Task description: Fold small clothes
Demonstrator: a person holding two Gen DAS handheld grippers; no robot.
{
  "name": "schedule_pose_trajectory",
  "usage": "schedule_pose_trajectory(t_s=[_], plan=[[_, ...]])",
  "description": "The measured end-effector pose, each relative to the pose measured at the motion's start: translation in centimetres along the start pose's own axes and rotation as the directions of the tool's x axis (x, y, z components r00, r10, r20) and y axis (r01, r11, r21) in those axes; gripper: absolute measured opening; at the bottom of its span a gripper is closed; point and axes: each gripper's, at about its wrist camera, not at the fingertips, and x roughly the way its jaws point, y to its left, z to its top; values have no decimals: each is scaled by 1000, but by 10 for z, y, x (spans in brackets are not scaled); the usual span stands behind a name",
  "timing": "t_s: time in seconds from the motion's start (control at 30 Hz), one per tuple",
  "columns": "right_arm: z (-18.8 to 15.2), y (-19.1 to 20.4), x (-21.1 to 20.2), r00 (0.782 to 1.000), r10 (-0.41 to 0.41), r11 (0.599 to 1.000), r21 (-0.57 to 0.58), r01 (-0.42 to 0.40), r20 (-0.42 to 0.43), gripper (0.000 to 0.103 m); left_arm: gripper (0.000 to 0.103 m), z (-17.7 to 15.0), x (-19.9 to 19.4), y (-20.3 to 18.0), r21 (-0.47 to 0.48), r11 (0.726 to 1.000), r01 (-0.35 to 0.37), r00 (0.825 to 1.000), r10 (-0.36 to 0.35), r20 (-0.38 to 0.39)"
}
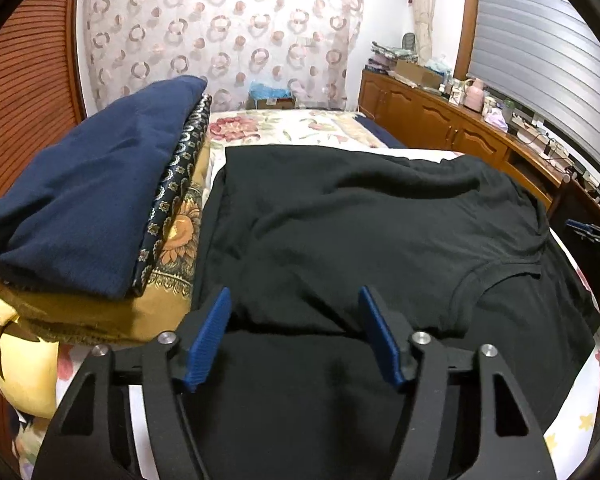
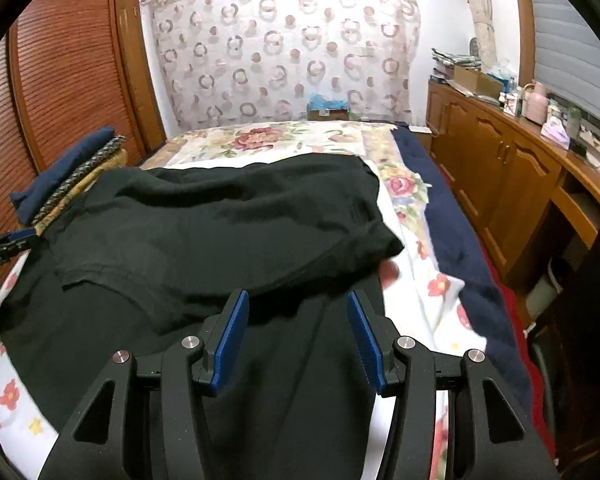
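Black T-shirt (image 1: 380,220) lies folded over itself on the bed (image 2: 416,280), giving flat support. Left hand-held gripper (image 1: 296,336) and right hand-held gripper (image 2: 296,336) hover at its near edge, jaws wide apart, holding nothing. Folded stack (image 1: 92,216) sits just left, off the work area.

black T-shirt (image 1: 380,220) | partly folded, upper half doubled over, wrinkled | lying flat on bed

folded stack (image 1: 88,216) flanks shirt (image 1: 360,232), floral sheet (image 2: 424,280) bare
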Motion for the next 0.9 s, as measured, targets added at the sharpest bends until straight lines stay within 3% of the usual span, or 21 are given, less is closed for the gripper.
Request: schedule_pose_trajectory(t_s=[0.1, 0.27, 0.5, 0.9], plan=[[7, -6, 10, 1000, 14, 1000, 21, -14, -15, 53, 49, 2, 8, 10, -28, 999, -25, 999, 24, -34], [13, -9, 24, 999, 17, 1000, 19, -16, -40, 53, 45, -6, 8, 20, -56, 998, -31, 999, 29, -46], [18, -14, 31, 998, 11, 1000, 22, -9, -63, 53, 45, -11, 14, 19, -42, 997, -64, 995, 61, -73], [19, -14, 35, 996, 26, 1000, 18, -24, -88, 53, 45, -5, 32, 19, -35, 998, -51, 991, 46, -124]])
